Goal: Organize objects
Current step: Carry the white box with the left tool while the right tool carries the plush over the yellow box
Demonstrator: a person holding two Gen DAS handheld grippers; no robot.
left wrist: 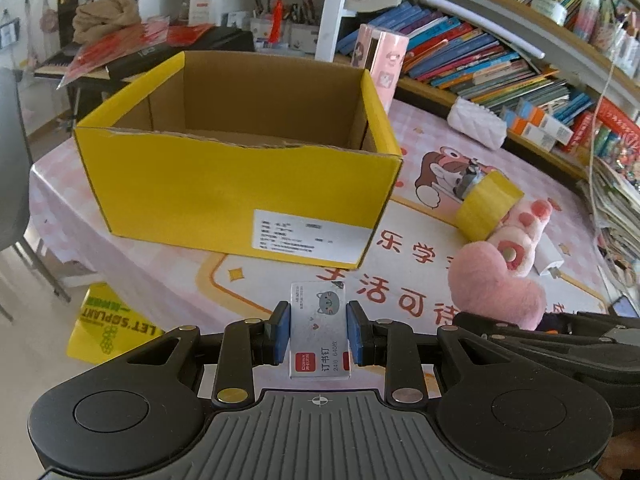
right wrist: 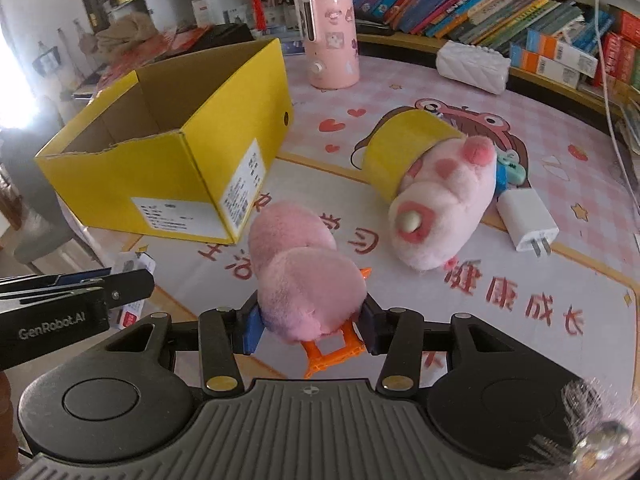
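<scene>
My left gripper (left wrist: 319, 334) is shut on a small white staples box (left wrist: 319, 332) with a cat picture, held in front of the open yellow cardboard box (left wrist: 240, 184). The box looks empty as far as I can see inside. My right gripper (right wrist: 311, 320) is shut on a pink plush heart (right wrist: 304, 280), which also shows in the left wrist view (left wrist: 496, 284). An orange plastic piece (right wrist: 330, 354) lies under the heart between the fingers. The yellow box (right wrist: 168, 168) stands to the left in the right wrist view.
A yellow tape roll (right wrist: 404, 148), a pink plush paw (right wrist: 444, 208), a white charger (right wrist: 526, 224), a white quilted pouch (right wrist: 472, 64) and a pink cylinder (right wrist: 332, 36) sit on the pink mat (right wrist: 520, 304). Bookshelves line the back. The table edge is at left.
</scene>
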